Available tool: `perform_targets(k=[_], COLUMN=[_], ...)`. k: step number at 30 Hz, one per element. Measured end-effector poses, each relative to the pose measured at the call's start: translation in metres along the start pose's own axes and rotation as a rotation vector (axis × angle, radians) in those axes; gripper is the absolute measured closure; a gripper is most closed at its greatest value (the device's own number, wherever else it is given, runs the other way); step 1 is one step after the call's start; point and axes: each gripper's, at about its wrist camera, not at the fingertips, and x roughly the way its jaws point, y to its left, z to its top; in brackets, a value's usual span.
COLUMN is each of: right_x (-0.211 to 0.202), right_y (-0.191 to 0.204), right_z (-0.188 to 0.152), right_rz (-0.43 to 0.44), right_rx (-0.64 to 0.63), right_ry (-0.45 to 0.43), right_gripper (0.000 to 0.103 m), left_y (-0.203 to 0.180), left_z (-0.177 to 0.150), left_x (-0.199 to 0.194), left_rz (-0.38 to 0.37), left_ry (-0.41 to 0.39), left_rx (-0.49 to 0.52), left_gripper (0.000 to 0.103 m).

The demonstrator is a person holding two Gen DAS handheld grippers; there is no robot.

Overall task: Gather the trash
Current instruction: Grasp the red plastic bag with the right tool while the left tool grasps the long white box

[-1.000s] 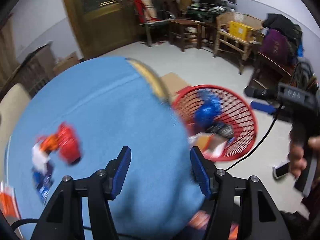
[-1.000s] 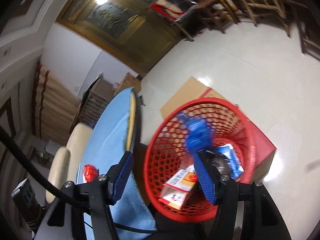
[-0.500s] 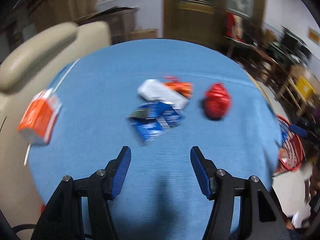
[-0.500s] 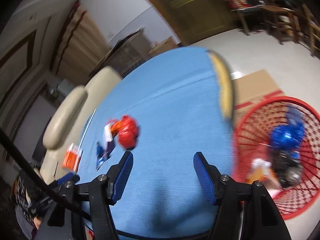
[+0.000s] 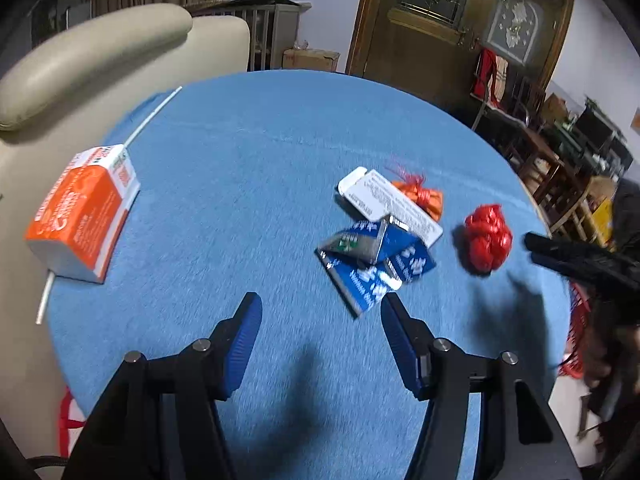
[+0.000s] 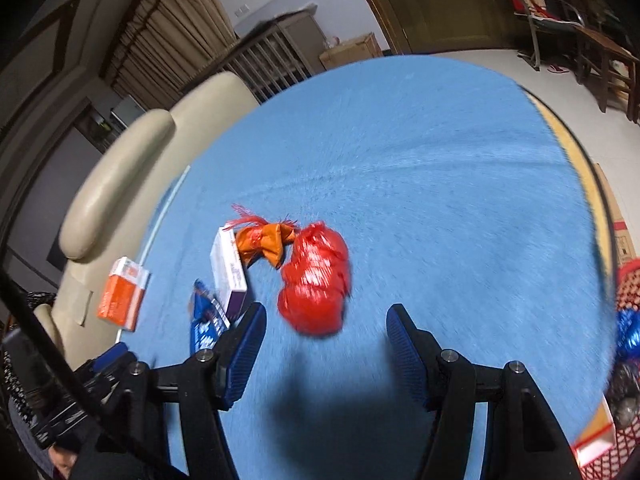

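Observation:
Trash lies on a round blue table [image 5: 248, 152]: a crumpled red net ball [image 5: 488, 238] [image 6: 316, 280], an orange wrapper [image 5: 420, 197] [image 6: 262, 242], a white flat box [image 5: 390, 202] [image 6: 230, 276], a torn blue carton [image 5: 372, 264] [image 6: 206, 322] and an orange box [image 5: 82, 214] [image 6: 122, 294]. My left gripper [image 5: 320, 322] is open and empty, just short of the blue carton. My right gripper [image 6: 322, 338] is open and empty, with the red net ball just ahead between its fingertips. The red mesh basket [image 6: 624, 280] shows at the right edge.
A beige armchair [image 5: 88, 60] stands against the table's far left side. A white straw [image 5: 152, 118] lies near the orange box. A cardboard box [image 6: 618, 228] sits on the floor by the basket. Wooden furniture [image 5: 532, 148] stands at the back right.
Both grippers have swung away from the red basket to face the table. The left now faces the blue carton; the right has closed in on the red net ball.

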Motion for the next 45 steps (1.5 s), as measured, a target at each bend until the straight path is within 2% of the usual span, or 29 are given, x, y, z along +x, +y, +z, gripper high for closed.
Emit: perform_targets(k=[3, 7, 9, 14, 16, 20, 23, 27, 28, 29, 31, 34, 37, 45], right_x=[0.024, 0.054, 0.061, 0.046, 0.036, 0.017, 0.005, -0.003, -0.005, -0.008, -0.012, -0.020, -0.026, -0.048], right_y=[0.006, 0.009, 0.009, 0.007, 0.000, -0.012, -0.020, -0.024, -0.024, -0.023, -0.022, -0.022, -0.024, -0.030], right_z=[0.013, 0.024, 0.024, 0.016, 0.009, -0.001, -0.008, -0.017, -0.020, -0.021, -0.024, -0.026, -0.026, -0.038], right_rz=[-0.036, -0.034, -0.017, -0.028, -0.017, -0.007, 0.008, 0.027, 0.030, 0.031, 0.033, 0.038, 0.045, 0.049], right_rx=[0.004, 0.001, 0.010, -0.034, -0.028, -0.015, 0.006, 0.021, 0.021, 0.020, 0.016, 0.015, 0.023, 0.034], right_ry=[0.016, 0.058, 0.075, 0.041, 0.034, 0.017, 0.010, 0.004, 0.000, -0.005, -0.014, -0.028, -0.040, -0.083], right_gripper=[0.038, 0.052, 0.055, 0.057, 0.057, 0.057, 0.057, 0.057, 0.057, 0.057, 0.057, 0.057, 0.057, 0.057], left_y=[-0.001, -0.012, -0.019, -0.041, -0.050, -0.063, -0.066, -0.073, -0.074, -0.075, -0.075, -0.070, -0.073, -0.093], left_z=[0.016, 0.043, 0.055, 0.083, 0.089, 0.092, 0.088, 0.084, 0.082, 0.079, 0.075, 0.067, 0.060, 0.046], left_x=[0.005, 0.022, 0.035, 0.073, 0.090, 0.125, 0.141, 0.139, 0.138, 0.137, 0.135, 0.131, 0.119, 0.050], left_rz=[-0.024, -0.065, -0.075, -0.121, -0.116, -0.109, -0.116, -0.130, -0.132, -0.125, -0.124, -0.147, -0.141, -0.143], left_ry=[0.010, 0.032, 0.054, 0.120, 0.159, 0.248, 0.281, 0.244, 0.241, 0.231, 0.231, 0.238, 0.215, 0.086], left_rx=[-0.009, -0.025, -0.034, -0.071, -0.084, -0.108, -0.128, -0.099, -0.089, -0.077, -0.069, -0.094, -0.071, 0.033], left_gripper=[0.040, 0.040, 0.040, 0.039, 0.039, 0.039, 0.038, 0.038, 0.043, 0.051, 0.081, 0.084, 0.087, 0.087])
